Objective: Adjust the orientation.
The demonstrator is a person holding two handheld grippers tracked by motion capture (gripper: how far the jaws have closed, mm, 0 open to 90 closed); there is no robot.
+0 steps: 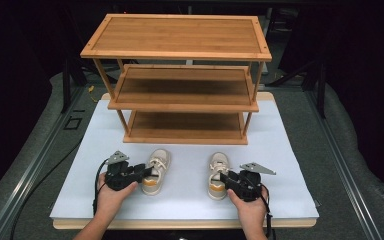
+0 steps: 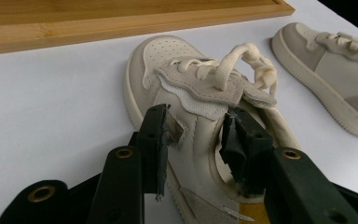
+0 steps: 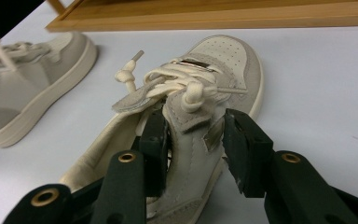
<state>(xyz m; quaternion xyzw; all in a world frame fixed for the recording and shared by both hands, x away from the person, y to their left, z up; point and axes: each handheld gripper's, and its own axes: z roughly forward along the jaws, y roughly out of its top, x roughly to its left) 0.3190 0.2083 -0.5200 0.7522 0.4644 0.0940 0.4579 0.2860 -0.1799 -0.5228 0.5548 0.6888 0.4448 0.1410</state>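
Two cream low-top shoes lie on the white board (image 1: pixel 280 150), toes toward the wooden rack. My left gripper (image 1: pixel 147 174) comes at the left shoe (image 1: pixel 158 161) from the left. In the left gripper view the gripper (image 2: pixel 196 121) straddles the left shoe's (image 2: pixel 168 56) side wall, one jaw outside and one in the opening, pads against it. My right gripper (image 1: pixel 223 179) meets the right shoe (image 1: pixel 218 162) at its heel end. In the right gripper view the gripper (image 3: pixel 193 123) clamps the right shoe's (image 3: pixel 223 56) wall the same way.
A three-shelf wooden rack (image 1: pixel 180 35) stands at the back of the board, and its bottom shelf (image 1: pixel 185 125) is bare and lies just beyond the shoes. Dark grey floor and metal rails flank the board. Each gripper view also shows the other shoe (image 2: pixel 326 60) (image 3: pixel 28 70) off to the side.
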